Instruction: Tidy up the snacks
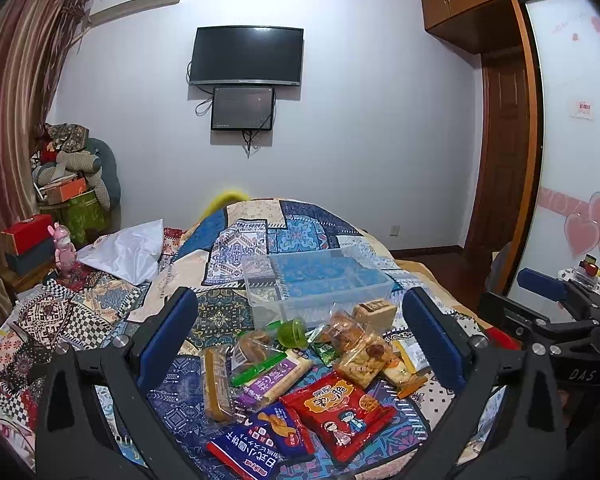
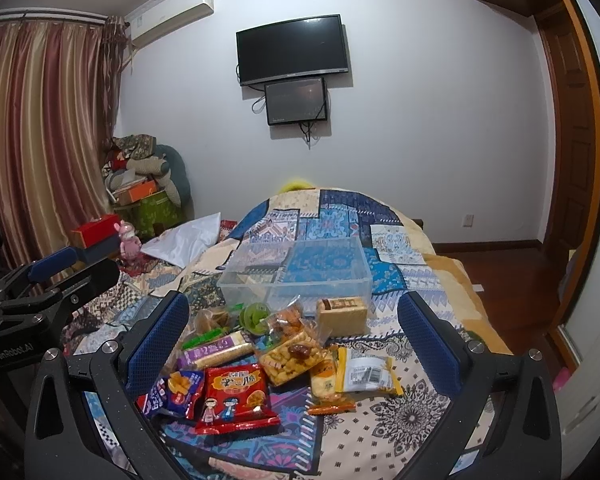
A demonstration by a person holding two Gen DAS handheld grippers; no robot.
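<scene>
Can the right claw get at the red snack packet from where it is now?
Probably yes. The right claw is open and holds nothing, and the red snack packet lies flat on the bedspread, at the near edge of the snack pile with nothing on top of it. Only the blue packet sits close beside it.

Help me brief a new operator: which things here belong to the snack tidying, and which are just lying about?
Job:
clear bin, nothing in it
red packet
blue packet
purple bar
green cup
yellow packet
left gripper, open
right gripper, open

Lying about:
quilt
TV
pink toy
white bag
curtain
</scene>
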